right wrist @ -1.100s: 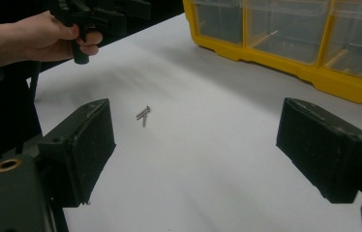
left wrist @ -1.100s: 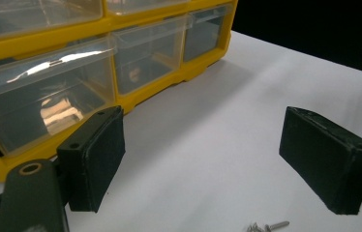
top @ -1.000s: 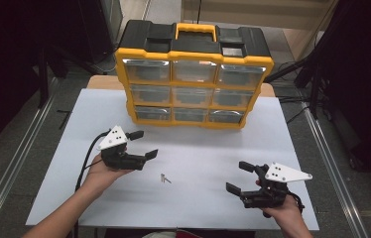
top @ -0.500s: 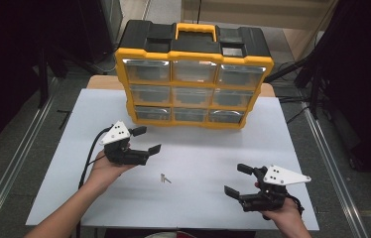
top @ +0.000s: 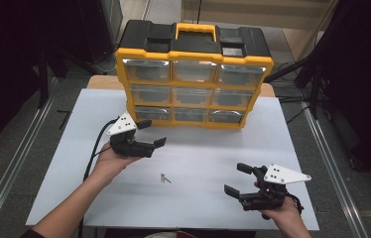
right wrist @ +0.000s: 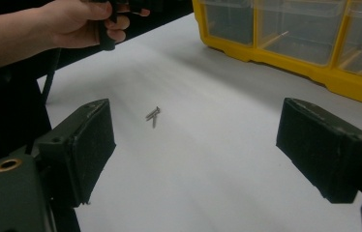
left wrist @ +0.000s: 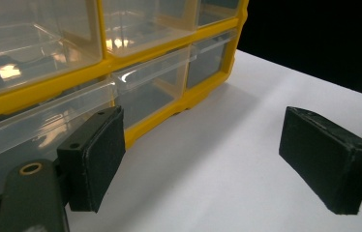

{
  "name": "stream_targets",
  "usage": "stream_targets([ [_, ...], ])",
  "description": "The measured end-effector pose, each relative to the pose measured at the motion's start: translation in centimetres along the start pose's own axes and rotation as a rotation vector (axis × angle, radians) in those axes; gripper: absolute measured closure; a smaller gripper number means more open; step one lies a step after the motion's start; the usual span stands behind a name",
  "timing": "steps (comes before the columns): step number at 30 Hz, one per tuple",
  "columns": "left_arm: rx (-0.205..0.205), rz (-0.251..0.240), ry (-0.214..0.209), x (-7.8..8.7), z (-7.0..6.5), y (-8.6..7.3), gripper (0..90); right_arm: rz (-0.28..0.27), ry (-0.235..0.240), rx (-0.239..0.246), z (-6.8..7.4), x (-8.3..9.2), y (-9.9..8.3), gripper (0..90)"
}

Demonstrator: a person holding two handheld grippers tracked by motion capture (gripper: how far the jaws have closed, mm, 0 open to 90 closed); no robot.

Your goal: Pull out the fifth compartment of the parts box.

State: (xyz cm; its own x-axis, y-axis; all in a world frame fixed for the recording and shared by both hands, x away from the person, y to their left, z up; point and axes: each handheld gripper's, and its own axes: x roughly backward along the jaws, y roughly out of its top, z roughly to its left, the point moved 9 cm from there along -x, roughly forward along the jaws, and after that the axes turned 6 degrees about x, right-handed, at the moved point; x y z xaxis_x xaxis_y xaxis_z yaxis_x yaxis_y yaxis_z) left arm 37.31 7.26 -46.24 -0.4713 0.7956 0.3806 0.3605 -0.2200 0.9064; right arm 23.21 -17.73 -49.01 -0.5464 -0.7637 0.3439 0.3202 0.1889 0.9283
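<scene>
A: What has changed over the last second?

B: The left gripper (top: 148,135) has moved up the table (top: 74,119) toward the organizer (top: 193,54); it now sits just in front of the bottom row, close to the bottom-left drawer (top: 153,113); in the left gripper view that drawer front (left wrist: 38,140) runs right behind one pad (left wrist: 97,159).

A: And the right gripper (top: 237,179)?

B: It has barely shifted; it hangs low at the near right of the table, aimed across toward the screws (top: 164,178).

A: Are the jaws holding anything?

B: No; both pairs stand wide apart with only bare table between them; neither touches a thing.

A: Where are the screws?

B: Lying together on the sheet, mid-table, between the two grippers and well apart from the organizer; the right gripper view has them (right wrist: 153,115) ahead of its jaws, not yet within reach.

A: So what does that suggest?

B: My guess is a split of work; the left looks set to pull a bottom drawer open, the right to pick up the screws; every drawer looks closed, so neither step has begun.
</scene>
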Motion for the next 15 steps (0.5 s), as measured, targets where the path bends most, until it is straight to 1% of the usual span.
stream_targets([
  [4, -0.012, 0.0, 0.001, -0.3, -0.2, 0.4, 16.8, 0.009, 0.006, 0.001, 0.0, -0.1, -0.1, 14.5],
  [11, -0.01, -0.002, 0.01, -0.7, -0.3, 1.2, 16.8, 0.003, 0.007, -0.005, -0.1, -0.1, 0.0, 14.5],
  [15, -0.012, -0.002, 0.003, -1.1, -0.4, 1.6, 16.8, 0.005, 0.006, -0.007, -0.2, -0.2, -0.1, 14.5],
])
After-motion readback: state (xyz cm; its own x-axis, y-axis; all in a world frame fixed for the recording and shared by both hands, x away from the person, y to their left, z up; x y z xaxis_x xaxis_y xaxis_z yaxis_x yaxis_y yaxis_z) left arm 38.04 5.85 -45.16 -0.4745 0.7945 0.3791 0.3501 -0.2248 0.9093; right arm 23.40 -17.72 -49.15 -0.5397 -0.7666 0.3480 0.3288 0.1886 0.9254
